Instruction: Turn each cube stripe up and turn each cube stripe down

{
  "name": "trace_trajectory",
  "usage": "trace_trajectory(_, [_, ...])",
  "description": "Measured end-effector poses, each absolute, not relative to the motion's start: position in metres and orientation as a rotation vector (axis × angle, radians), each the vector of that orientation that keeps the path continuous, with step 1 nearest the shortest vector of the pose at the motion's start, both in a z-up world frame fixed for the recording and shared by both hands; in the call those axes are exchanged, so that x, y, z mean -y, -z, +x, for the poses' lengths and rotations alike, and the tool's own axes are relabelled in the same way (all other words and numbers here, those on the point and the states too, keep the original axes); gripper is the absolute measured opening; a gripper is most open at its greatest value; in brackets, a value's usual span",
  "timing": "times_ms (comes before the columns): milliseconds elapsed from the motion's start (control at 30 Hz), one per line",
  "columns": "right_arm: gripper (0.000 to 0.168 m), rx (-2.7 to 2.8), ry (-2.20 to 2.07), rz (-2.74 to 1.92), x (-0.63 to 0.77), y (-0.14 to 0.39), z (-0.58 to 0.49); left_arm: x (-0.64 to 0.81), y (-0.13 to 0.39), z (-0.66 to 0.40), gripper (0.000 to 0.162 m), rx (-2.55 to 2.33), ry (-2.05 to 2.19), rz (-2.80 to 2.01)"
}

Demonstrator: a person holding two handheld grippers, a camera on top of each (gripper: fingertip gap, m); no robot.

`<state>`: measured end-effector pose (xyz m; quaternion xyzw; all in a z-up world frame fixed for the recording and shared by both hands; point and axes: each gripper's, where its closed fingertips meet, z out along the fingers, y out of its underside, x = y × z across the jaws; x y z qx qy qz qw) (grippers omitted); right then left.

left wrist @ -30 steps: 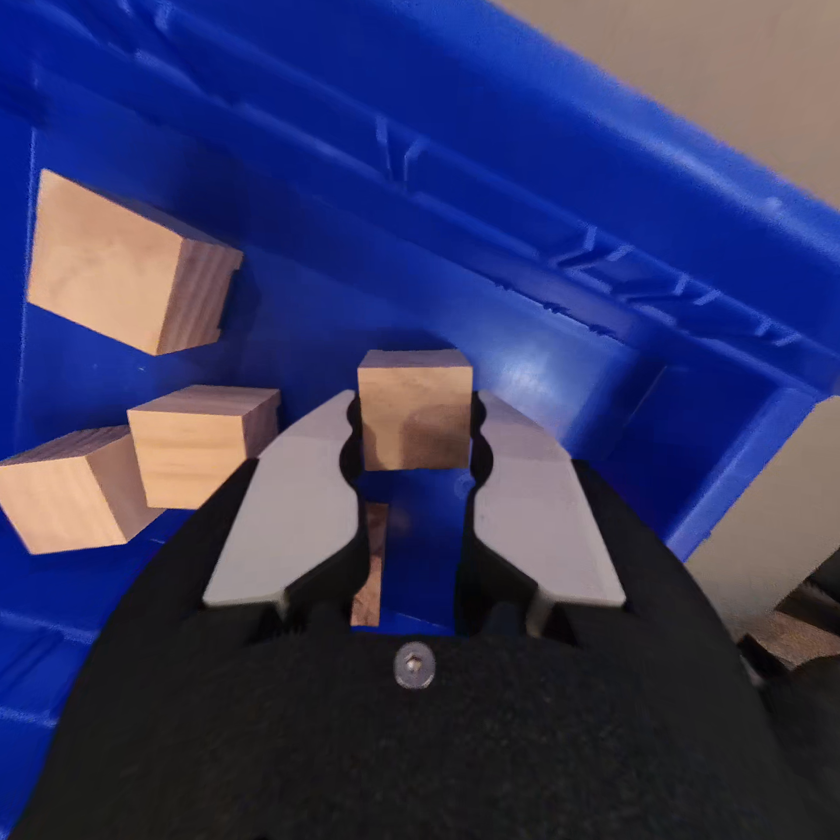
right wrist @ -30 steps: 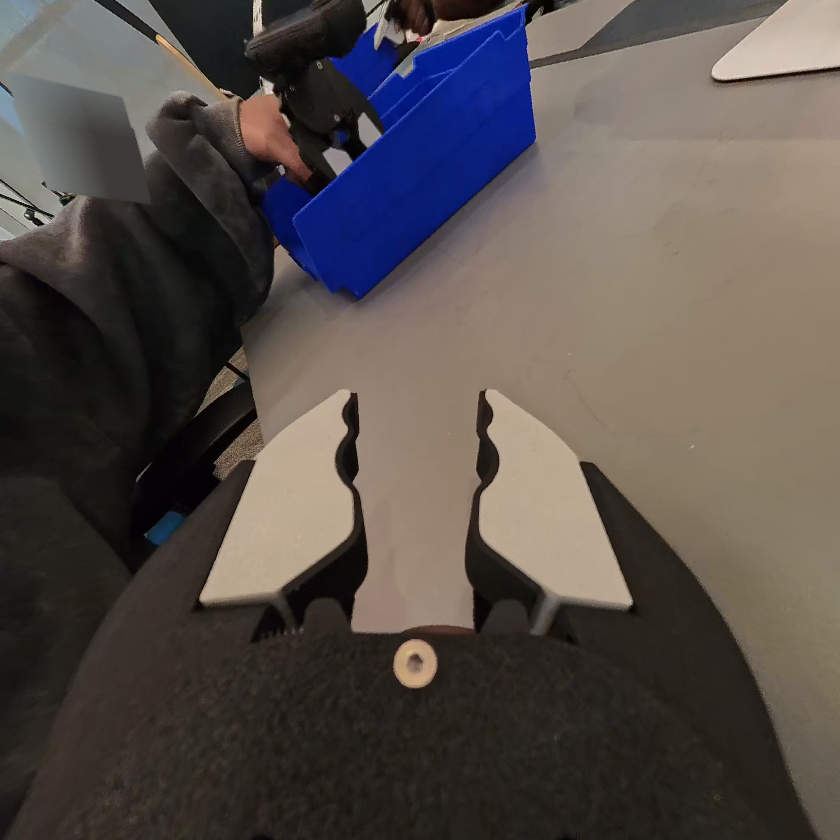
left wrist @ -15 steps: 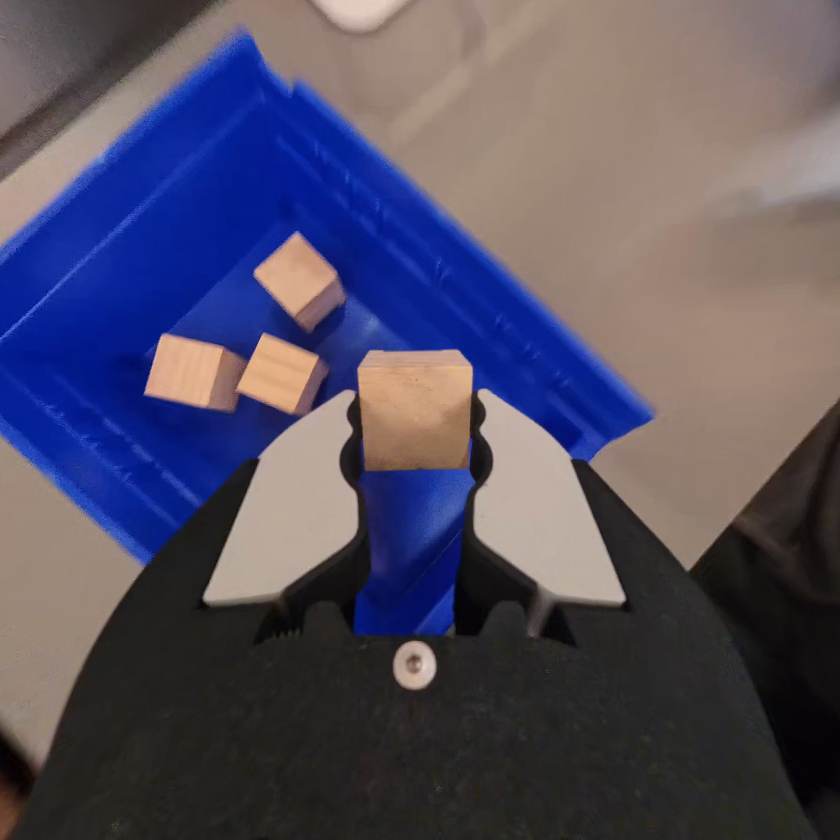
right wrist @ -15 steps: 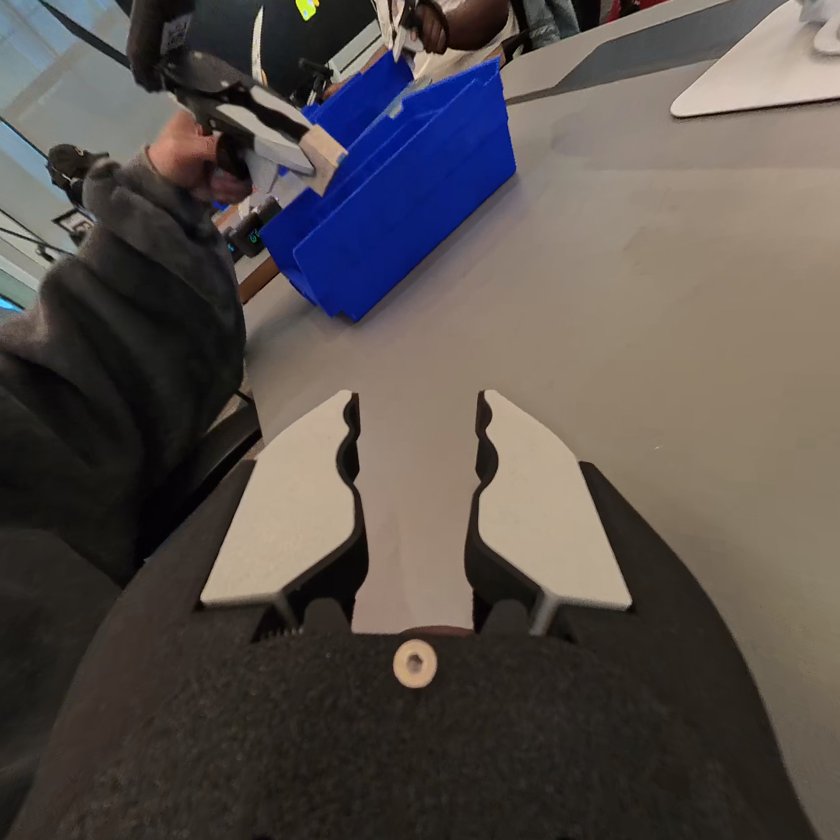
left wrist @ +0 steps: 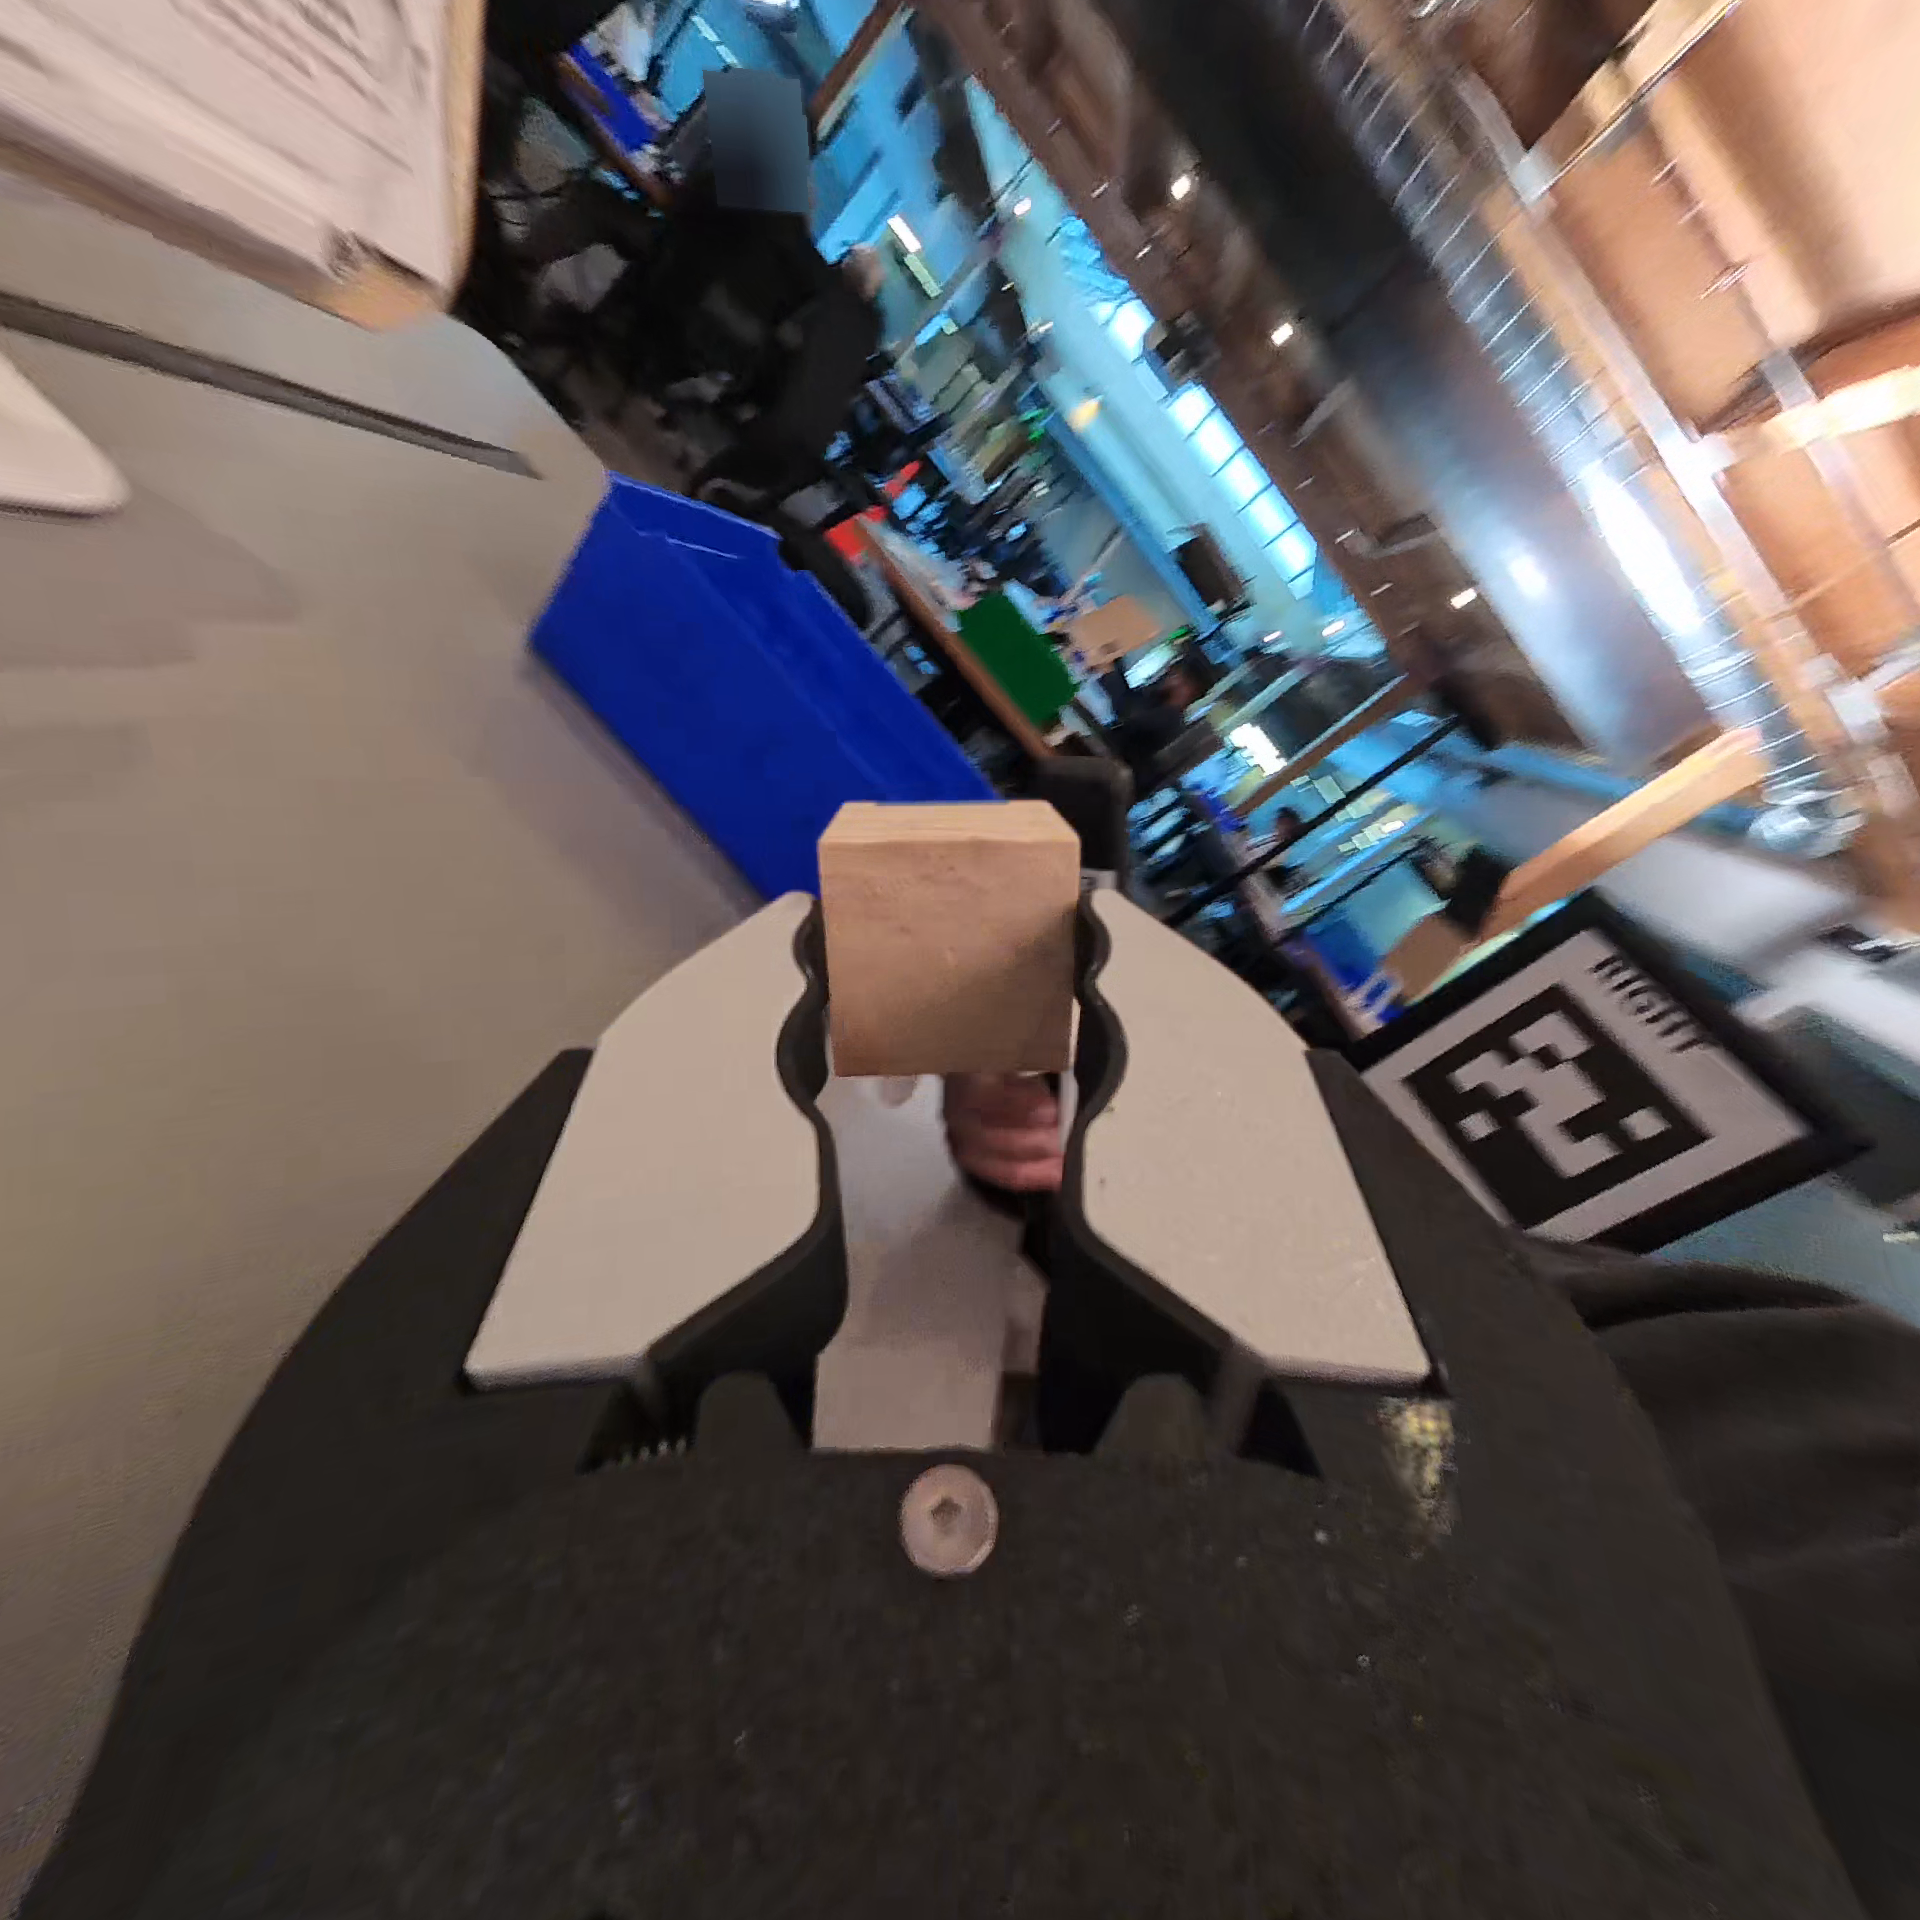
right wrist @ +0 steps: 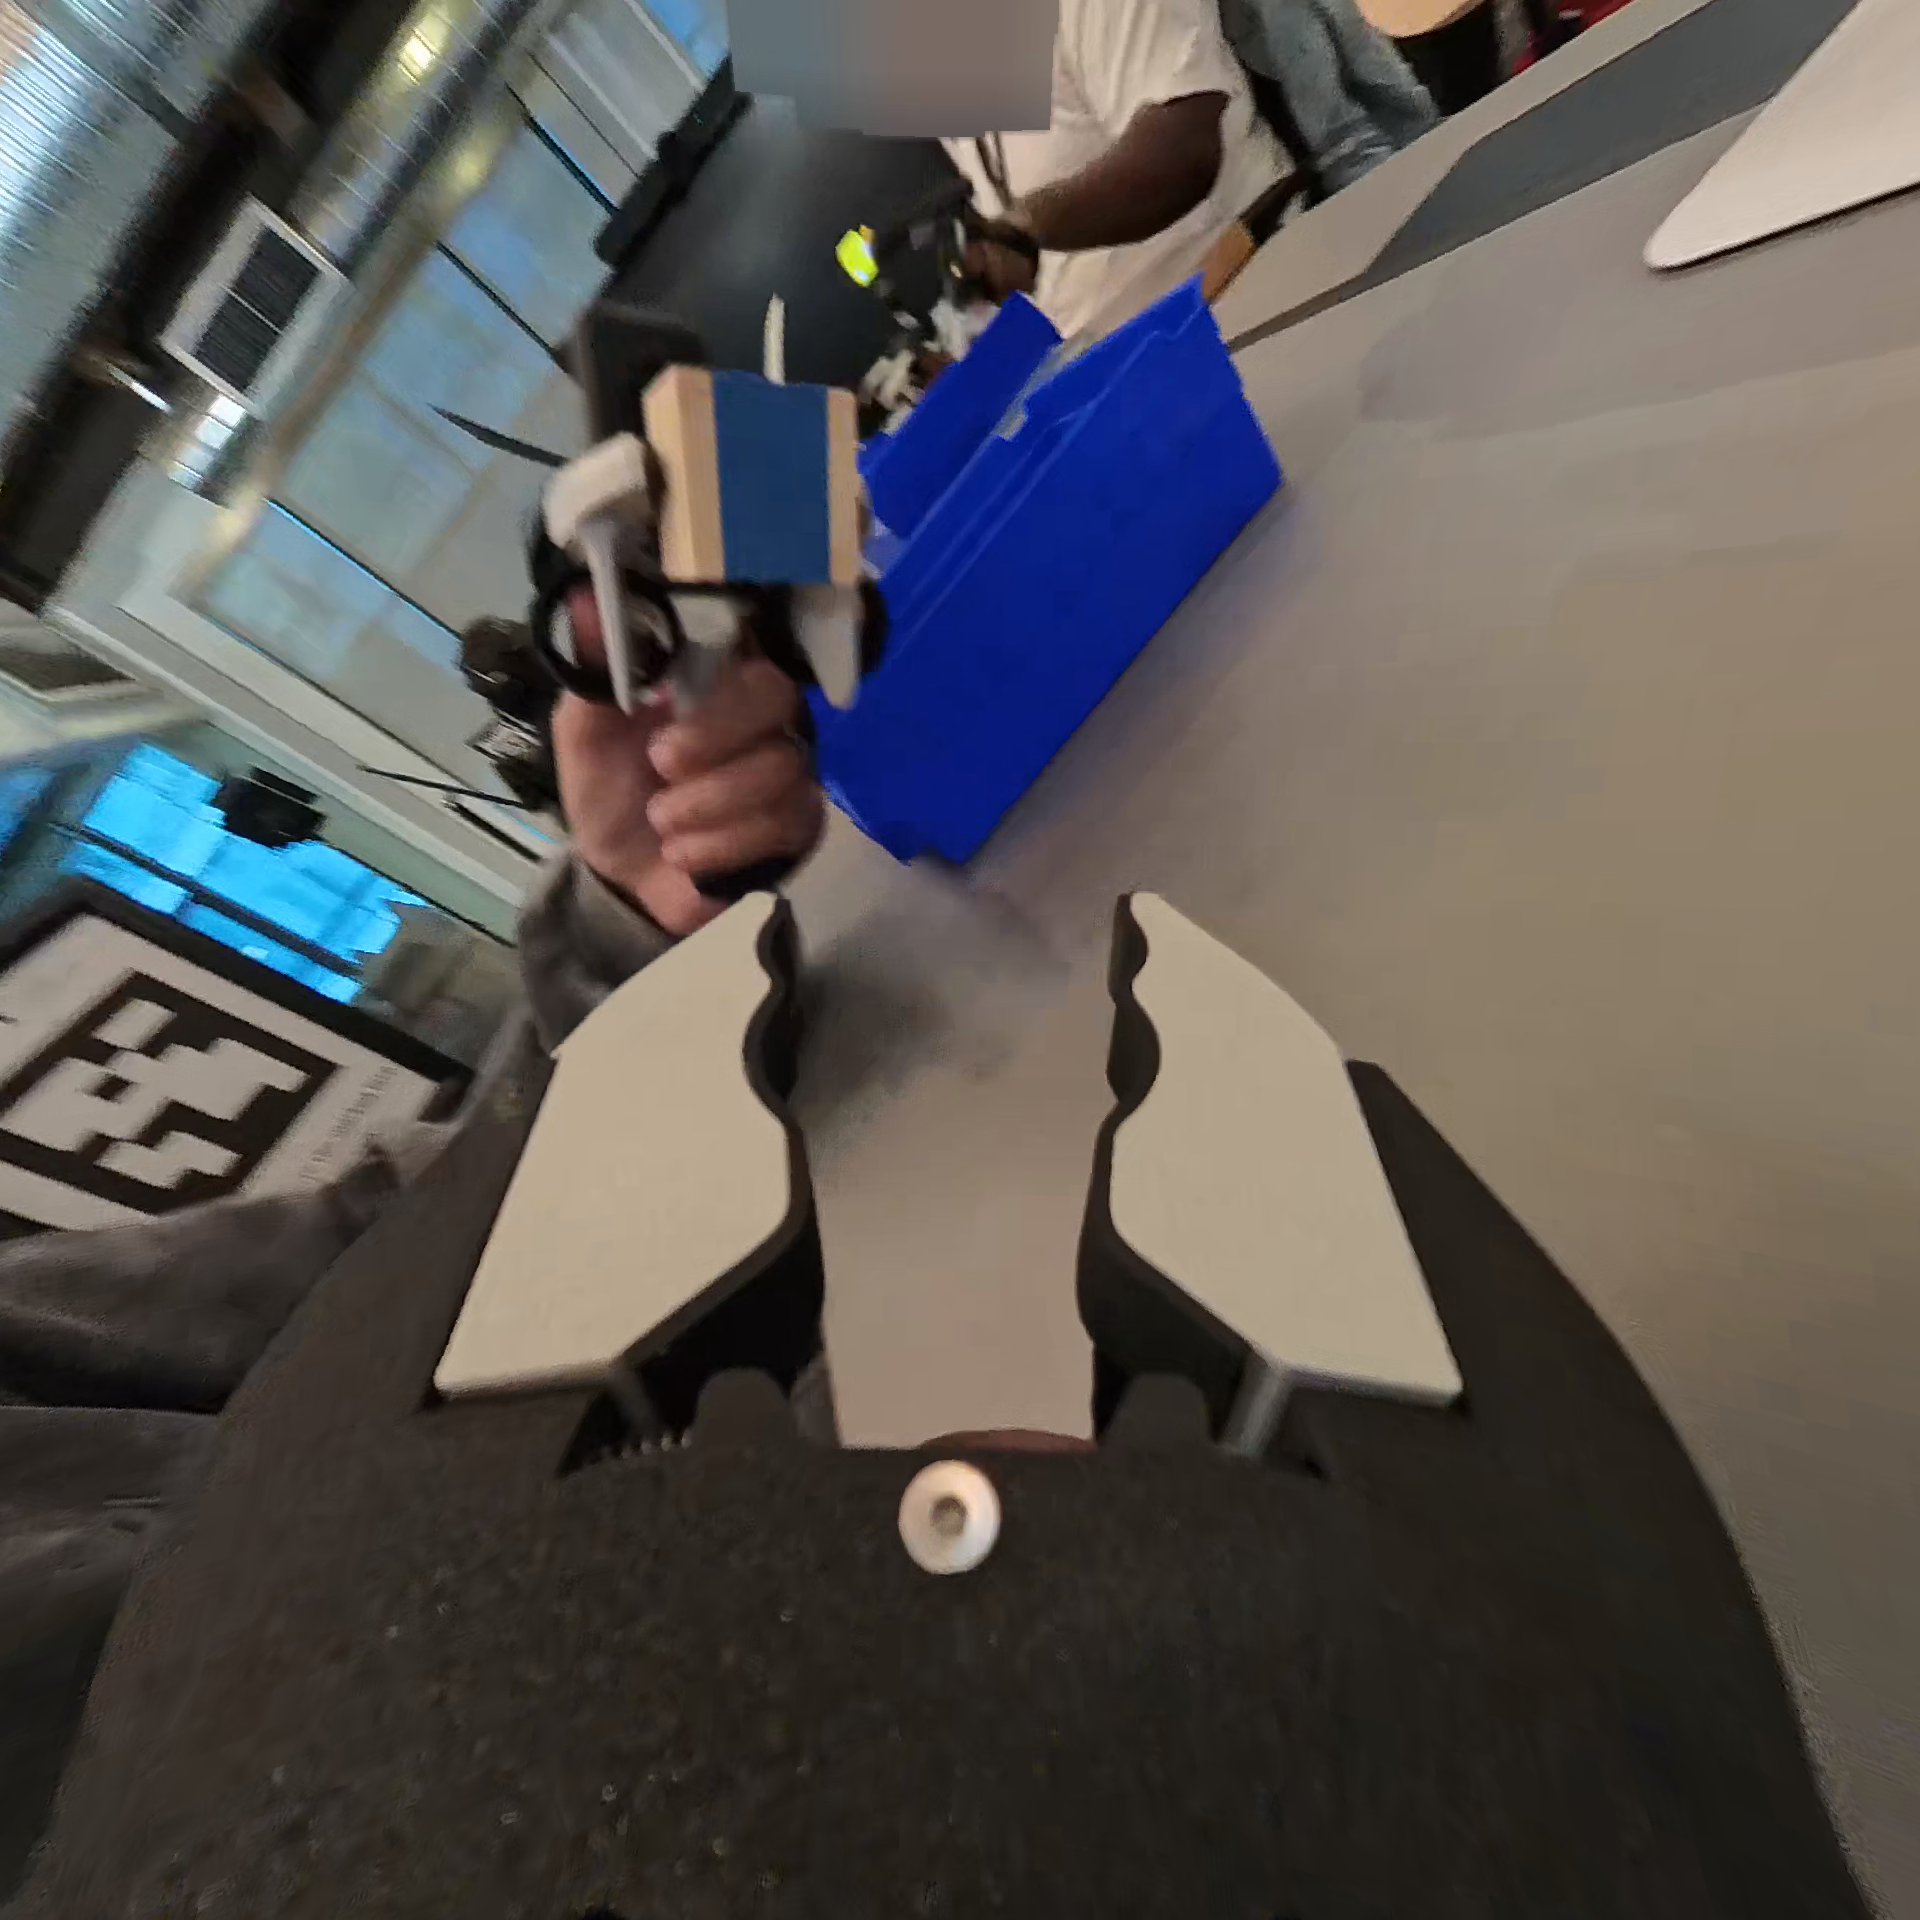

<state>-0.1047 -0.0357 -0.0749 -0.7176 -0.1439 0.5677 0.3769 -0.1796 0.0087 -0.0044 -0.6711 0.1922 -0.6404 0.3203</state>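
**Striped cube held in the air, facing the empty right tool**

The left tool (left wrist: 951, 925) clamps a wooden cube (left wrist: 948, 954) between its grey fingertips, lifted clear of the grey counter (left wrist: 260, 935). In the right wrist view, the cube's blue stripe (right wrist: 774, 480) faces the right tool (right wrist: 951, 925), running upright across that face; the left wrist view shows only plain wood. The cube sits ahead of the right tool and up to its left, well apart. The right tool is spread wide with nothing between its fingers, low over the counter. The left hand (right wrist: 707, 800) grips its handle upright. A blue bin (right wrist: 1049, 613) stands on the counter behind.
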Motion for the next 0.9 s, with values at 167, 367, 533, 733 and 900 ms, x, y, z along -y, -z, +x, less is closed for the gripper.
trace_trajectory(167, [0.062, 0.244, -1.746, -1.757, 0.034, 0.06, -0.118, 0.003, 0.036, -0.136, 0.044, -0.398, 1.906, -1.785])
trace_trajectory(367, [0.067, 0.17, -1.858, -1.748, 0.022, 0.059, -0.126, 0.004, 0.052, -0.124, 0.044, -0.36, 1.927, -1.825])
trace_trajectory(533, [0.045, 0.157, -1.923, -1.734, 0.014, 0.06, -0.137, 0.007, 0.053, -0.122, 0.044, -0.37, 1.952, -1.828])
trace_trajectory(733, [0.044, 0.163, -1.895, -1.786, 0.013, 0.067, -0.138, 0.007, 0.059, -0.123, 0.044, -0.365, 2.009, -1.855])
trace_trajectory(900, [0.044, 0.232, -1.821, -1.77, 0.018, 0.053, -0.13, 0.003, 0.056, -0.159, 0.075, -0.429, 1.715, -1.902])
